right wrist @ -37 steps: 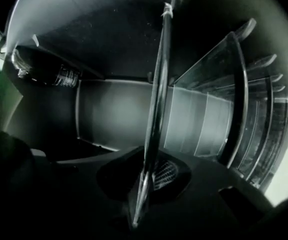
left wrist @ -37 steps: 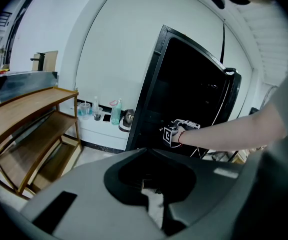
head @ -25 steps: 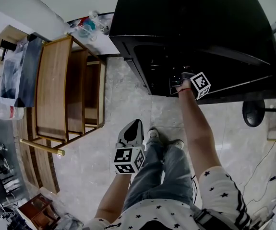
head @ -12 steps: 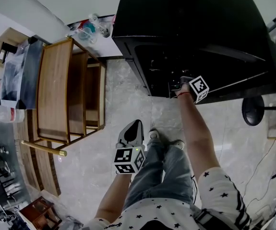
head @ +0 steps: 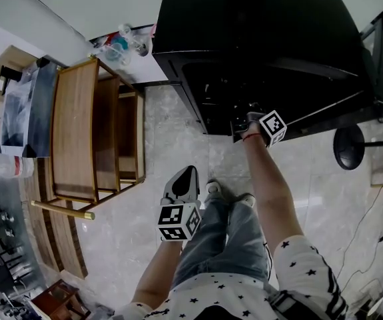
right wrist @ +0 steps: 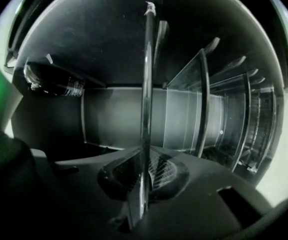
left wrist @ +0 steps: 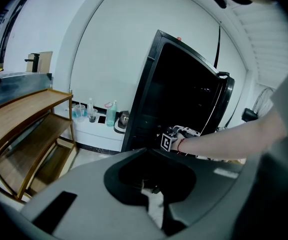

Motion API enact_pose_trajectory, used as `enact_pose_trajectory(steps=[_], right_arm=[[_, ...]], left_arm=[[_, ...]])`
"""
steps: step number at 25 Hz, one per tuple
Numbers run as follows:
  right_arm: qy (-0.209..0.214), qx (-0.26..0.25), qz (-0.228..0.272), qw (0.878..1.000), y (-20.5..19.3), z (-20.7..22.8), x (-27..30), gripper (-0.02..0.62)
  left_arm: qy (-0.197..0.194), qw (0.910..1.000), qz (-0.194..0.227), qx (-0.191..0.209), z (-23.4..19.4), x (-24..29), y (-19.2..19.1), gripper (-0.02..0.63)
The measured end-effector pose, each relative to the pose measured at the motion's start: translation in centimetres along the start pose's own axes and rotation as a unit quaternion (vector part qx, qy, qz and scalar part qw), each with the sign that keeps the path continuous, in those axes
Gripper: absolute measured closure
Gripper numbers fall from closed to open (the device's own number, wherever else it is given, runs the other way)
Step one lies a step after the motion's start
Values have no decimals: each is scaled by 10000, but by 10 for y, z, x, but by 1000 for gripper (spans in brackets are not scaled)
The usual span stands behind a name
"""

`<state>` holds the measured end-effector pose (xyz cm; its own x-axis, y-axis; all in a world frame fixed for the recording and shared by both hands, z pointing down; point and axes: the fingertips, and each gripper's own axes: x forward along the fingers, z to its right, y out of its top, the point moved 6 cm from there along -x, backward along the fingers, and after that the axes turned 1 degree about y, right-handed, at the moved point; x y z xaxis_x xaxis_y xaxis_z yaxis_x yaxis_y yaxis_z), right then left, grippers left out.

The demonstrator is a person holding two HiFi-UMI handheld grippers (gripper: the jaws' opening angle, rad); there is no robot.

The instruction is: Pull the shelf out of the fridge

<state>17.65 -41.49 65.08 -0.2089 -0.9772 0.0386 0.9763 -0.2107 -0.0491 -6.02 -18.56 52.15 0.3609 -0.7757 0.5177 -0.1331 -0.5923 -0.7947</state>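
The black fridge (head: 258, 32) stands open at the top of the head view. My right gripper (head: 248, 120) reaches into its dark inside at arm's length. In the right gripper view a thin glass shelf (right wrist: 146, 84) runs edge-on straight away from me, and my right gripper (right wrist: 142, 184) is shut on its near edge. More shelves and rails show to the right of it. My left gripper (head: 188, 173) hangs low by the person's legs, away from the fridge, its fingers together with nothing in them. From the left gripper view the fridge (left wrist: 184, 84) and the right gripper (left wrist: 176, 134) show ahead.
A wooden rack (head: 78, 125) stands on the tiled floor to the left of the fridge. Bottles and cups (head: 121, 42) sit on a low white ledge by the wall. A round black base (head: 348, 147) lies to the right. The person's shoes (head: 214, 191) are below the fridge.
The right gripper has shifted slightly left at the fridge opening, still on the shelf edge. The left gripper has stayed where it was.
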Motion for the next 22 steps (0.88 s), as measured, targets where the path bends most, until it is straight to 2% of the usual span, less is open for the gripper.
enact_pose_trajectory(steps=[10,22], right_arm=[[-20,46,-5,10000,-4,2,-19,591],[19,83,-89,9999,-9,5,-44,591]], left_arm=[[8,9999,102,-102,5,-7,-2,592],[157,9995,98,-267,14,-25,-28,592]])
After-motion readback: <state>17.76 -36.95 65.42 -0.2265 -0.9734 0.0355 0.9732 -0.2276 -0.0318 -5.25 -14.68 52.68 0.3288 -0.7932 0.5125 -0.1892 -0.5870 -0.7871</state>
